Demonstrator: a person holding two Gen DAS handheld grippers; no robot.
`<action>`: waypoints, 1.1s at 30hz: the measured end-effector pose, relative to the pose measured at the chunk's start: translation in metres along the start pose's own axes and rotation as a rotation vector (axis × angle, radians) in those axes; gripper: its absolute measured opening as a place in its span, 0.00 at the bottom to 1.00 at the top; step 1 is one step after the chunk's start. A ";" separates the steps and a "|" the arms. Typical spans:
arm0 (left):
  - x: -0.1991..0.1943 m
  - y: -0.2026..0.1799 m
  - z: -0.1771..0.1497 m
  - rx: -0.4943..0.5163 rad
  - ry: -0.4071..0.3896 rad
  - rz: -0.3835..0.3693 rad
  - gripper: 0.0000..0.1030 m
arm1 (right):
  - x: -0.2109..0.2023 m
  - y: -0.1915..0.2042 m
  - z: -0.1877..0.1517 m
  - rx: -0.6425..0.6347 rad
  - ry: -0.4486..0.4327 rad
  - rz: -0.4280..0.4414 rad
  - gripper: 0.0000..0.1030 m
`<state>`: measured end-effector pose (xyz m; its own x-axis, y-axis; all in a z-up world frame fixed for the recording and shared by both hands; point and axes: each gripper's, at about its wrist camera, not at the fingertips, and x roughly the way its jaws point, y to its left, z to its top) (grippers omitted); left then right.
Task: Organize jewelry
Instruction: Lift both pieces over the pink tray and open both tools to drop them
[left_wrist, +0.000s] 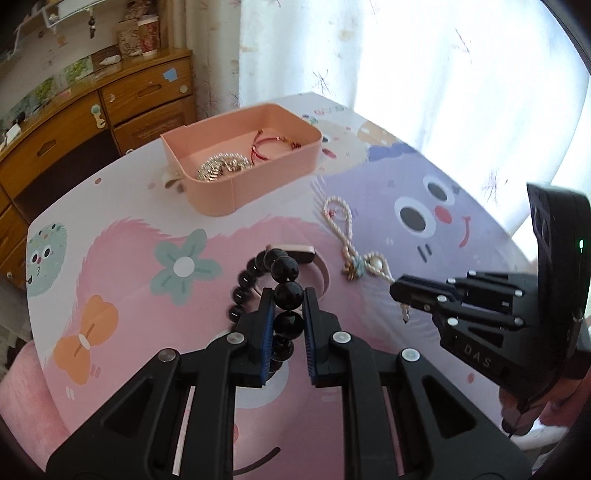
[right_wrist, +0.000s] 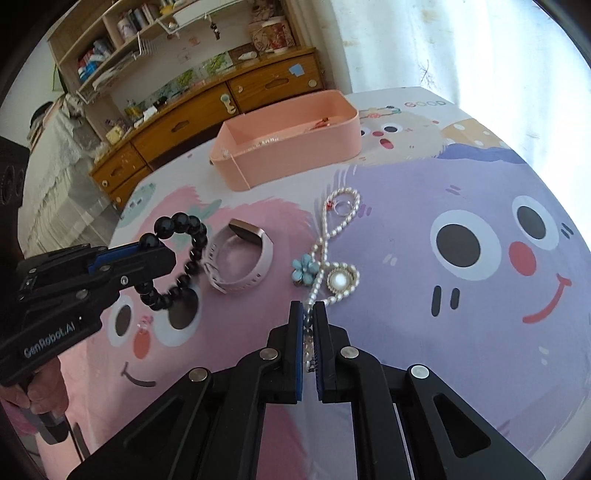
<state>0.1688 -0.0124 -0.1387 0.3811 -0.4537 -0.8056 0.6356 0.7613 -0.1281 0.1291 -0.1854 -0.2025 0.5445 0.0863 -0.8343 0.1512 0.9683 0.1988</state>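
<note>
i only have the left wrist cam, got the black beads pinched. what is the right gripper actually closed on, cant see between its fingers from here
Observer: The right gripper is shut on the lower end of the pearl necklace, which trails back between its pads.
Operator: is my bracelet off the table or dragging
Observer: The black bead bracelet hangs as a loop from the left gripper; its bottom looks at or just above the cloth, and I cannot tell which.
Operator: anything small near the necklace i might miss
Observer: A silver ring lies inside the necklace's top loop, and a blue flower charm sits beside the round pearl pendant.
</note>
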 end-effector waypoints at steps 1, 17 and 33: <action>-0.006 0.002 0.002 -0.018 -0.007 -0.008 0.12 | -0.007 0.000 0.001 0.011 -0.012 0.003 0.04; -0.096 0.001 0.053 -0.072 -0.162 -0.071 0.12 | -0.106 0.002 0.067 0.065 -0.180 0.033 0.04; -0.144 0.019 0.129 -0.159 -0.370 0.024 0.12 | -0.181 0.019 0.201 0.038 -0.372 0.179 0.04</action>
<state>0.2122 0.0078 0.0495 0.6293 -0.5489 -0.5502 0.5230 0.8227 -0.2227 0.1991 -0.2293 0.0551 0.8250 0.1549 -0.5434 0.0539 0.9357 0.3486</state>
